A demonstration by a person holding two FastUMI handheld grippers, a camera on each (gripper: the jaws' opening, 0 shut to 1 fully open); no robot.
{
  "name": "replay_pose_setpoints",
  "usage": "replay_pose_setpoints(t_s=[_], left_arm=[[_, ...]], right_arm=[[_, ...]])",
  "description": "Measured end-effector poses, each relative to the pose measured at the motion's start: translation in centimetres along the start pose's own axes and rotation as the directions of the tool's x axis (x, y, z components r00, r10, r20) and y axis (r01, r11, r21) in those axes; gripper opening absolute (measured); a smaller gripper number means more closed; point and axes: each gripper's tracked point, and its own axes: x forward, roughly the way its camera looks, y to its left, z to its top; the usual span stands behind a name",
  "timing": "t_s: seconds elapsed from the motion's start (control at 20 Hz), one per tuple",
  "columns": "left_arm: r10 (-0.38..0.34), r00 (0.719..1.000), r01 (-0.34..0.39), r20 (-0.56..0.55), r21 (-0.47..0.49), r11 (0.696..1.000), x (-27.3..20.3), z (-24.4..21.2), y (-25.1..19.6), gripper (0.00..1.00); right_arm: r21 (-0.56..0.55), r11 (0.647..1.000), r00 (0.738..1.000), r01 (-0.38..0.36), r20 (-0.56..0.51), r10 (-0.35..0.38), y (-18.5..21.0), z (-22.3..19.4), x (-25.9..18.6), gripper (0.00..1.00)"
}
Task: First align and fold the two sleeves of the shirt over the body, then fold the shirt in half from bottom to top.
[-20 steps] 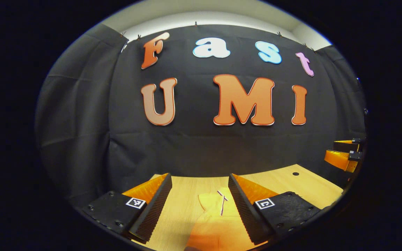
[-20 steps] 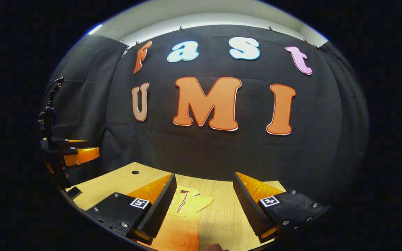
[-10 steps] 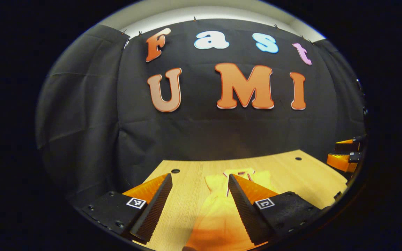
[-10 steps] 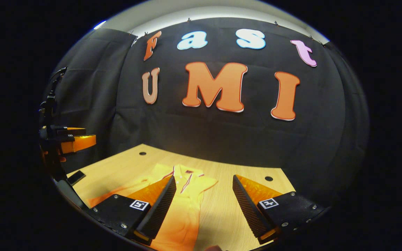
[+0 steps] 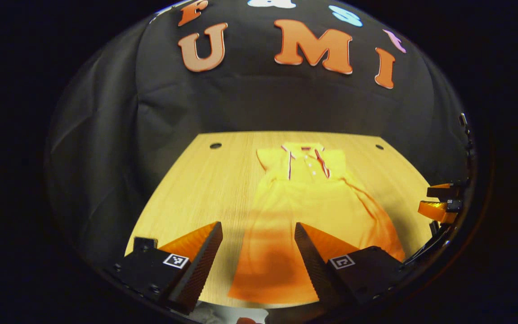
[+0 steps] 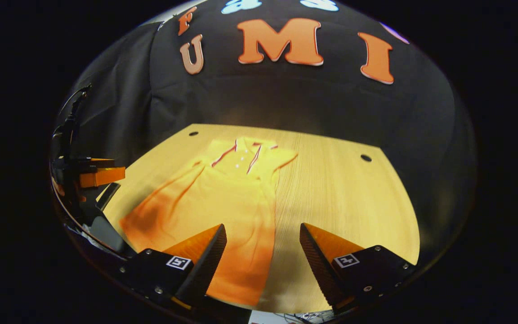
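Note:
A yellow polo shirt [image 5: 313, 202] lies flat and lengthwise on the wooden table [image 5: 196, 189], collar at the far end and hem at the near edge. My left gripper [image 5: 256, 252] hovers open above the hem's left part, holding nothing. The right gripper view has the shirt [image 6: 223, 193] left of centre, with a long crease along its left side. My right gripper [image 6: 263, 252] is open over the shirt's right lower edge and is empty. Each gripper appears at the edge of the other's view: the right gripper [image 5: 439, 202] and the left gripper [image 6: 95, 173].
The table [image 6: 344, 198] has bare wood on both sides of the shirt and small round holes [image 5: 215, 146] [image 6: 366, 158] near its far corners. Black cloth walls close in the back and sides. The table's near edge lies just under both grippers.
Both views have tipped downward and pulled up, so the whole shirt and tabletop now show instead of mostly wall. Both grippers stayed open, and the shirt has not moved.

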Motion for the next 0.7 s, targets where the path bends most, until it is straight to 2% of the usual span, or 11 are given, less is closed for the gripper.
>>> replay_pose_setpoints(t_s=[0.35,0.7], left_arm=[[-0.011,0.975,0.020,-0.222,0.039,0.999,1.9,-6.6,0.8,0.98],[-0.026,0.924,0.039,-0.382,0.025,0.999,2.2,-11.6,1.4,0.98]], right_arm=[[0.006,1.000,0.983,-0.013,-0.183,0.014,0.4,-5.8,1.4,0.99],[0.042,0.999,0.935,-0.009,-0.353,0.023,1.2,-11.6,2.1,0.99]])
